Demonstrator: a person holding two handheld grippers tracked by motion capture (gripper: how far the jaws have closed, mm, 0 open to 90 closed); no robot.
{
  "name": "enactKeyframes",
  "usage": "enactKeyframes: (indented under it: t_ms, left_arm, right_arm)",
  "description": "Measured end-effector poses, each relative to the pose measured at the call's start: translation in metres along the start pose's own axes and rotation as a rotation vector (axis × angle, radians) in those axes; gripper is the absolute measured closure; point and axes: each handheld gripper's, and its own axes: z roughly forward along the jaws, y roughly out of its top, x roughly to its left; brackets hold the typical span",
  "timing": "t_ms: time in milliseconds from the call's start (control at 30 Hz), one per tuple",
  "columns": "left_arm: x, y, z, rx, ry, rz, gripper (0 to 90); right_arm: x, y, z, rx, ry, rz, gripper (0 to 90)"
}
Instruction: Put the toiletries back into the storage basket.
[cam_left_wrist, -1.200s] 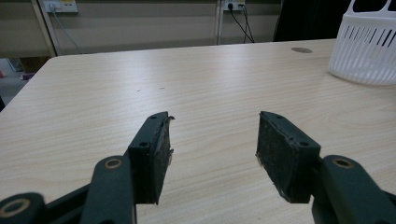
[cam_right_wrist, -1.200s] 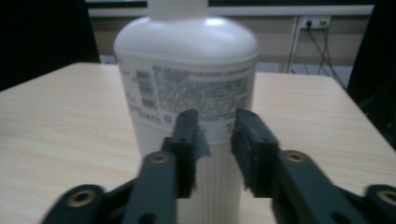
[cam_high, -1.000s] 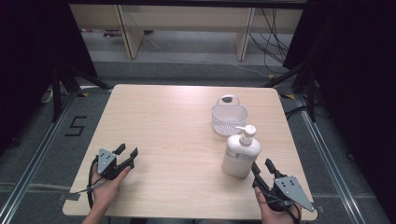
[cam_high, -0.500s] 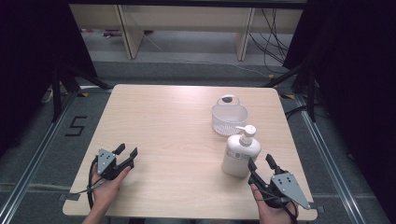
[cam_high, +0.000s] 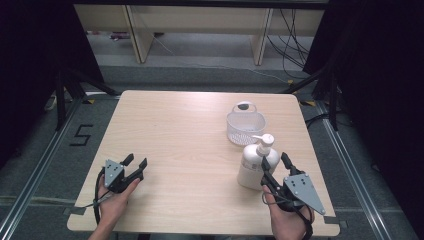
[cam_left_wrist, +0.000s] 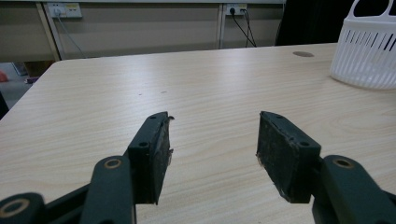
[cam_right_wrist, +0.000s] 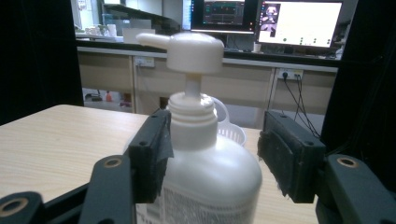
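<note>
Pump bottle (cam_high: 255, 165) stands upright on table (cam_high: 190, 140), just in front of the white basket (cam_high: 245, 127). Right gripper (cam_high: 274, 163) has jaws wide, w/ the bottle's neck between them, pads not pressing; they've just been opening, then closing a bit. Left gripper (cam_high: 135, 165), well left of bottle, is open and empty. Bottle prob. stiff plastic, smooth, maybe slippery, top-heavy at the pump; grip body or shoulder, not nozzle. Fill level can't be told; label cut off in the right gripper view.

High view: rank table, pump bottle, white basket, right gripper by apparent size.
1. Table, by far the largest.
2. Pump bottle, a bit bigger than the next two.
3. White basket and right gripper, too alike to rank; the gripper sits nearer the camera and part of it hides behind the hand.
</note>
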Motion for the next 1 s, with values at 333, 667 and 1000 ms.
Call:
enactKeyframes:
  t_ms: [333,667,1000]
  left_arm:
    - [0.000,0.000,0.001,-0.002,0.000,-0.002,43.5]
    - [0.000,0.000,-0.001,0.010,0.001,0.000,43.5]
    - [0.000,0.000,-0.001,0.008,-0.001,-0.003,43.5]
  right_arm:
    - [0.012,0.014,0.016,0.003,0.006,0.008,50.9]
    - [0.016,0.018,0.027,0.011,-0.018,0.027,54.5]
    - [0.015,0.022,0.033,0.012,-0.039,0.038,60.3]
